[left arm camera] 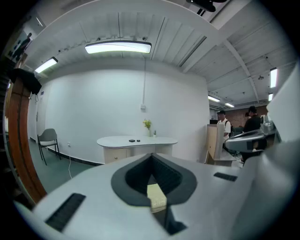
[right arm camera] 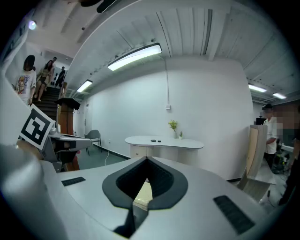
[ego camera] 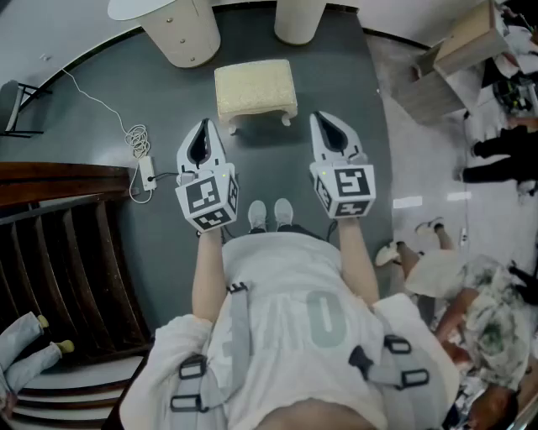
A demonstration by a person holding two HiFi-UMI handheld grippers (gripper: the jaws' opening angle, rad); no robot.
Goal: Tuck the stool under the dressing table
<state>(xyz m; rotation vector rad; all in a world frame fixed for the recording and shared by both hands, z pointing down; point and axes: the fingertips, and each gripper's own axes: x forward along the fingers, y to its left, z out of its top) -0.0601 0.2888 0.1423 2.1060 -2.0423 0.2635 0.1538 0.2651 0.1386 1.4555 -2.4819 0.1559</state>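
A cream cushioned stool (ego camera: pixel 255 90) stands on the grey floor in front of the white dressing table (ego camera: pixel 181 25), apart from it. My left gripper (ego camera: pixel 203 139) and right gripper (ego camera: pixel 329 131) hover side by side just short of the stool, both shut and holding nothing. In the left gripper view the stool (left arm camera: pixel 156 196) shows as a pale patch through the shut jaws, with the dressing table (left arm camera: pixel 136 142) beyond against the white wall. The right gripper view shows the same stool (right arm camera: pixel 142 194) and table (right arm camera: pixel 164 142).
A white cable and power strip (ego camera: pixel 145 170) lie on the floor left of my left gripper. A dark wooden staircase (ego camera: pixel 59 243) fills the left side. A wooden cabinet (ego camera: pixel 454 59) and people stand at the right. A grey chair (left arm camera: pixel 47 140) sits by the far wall.
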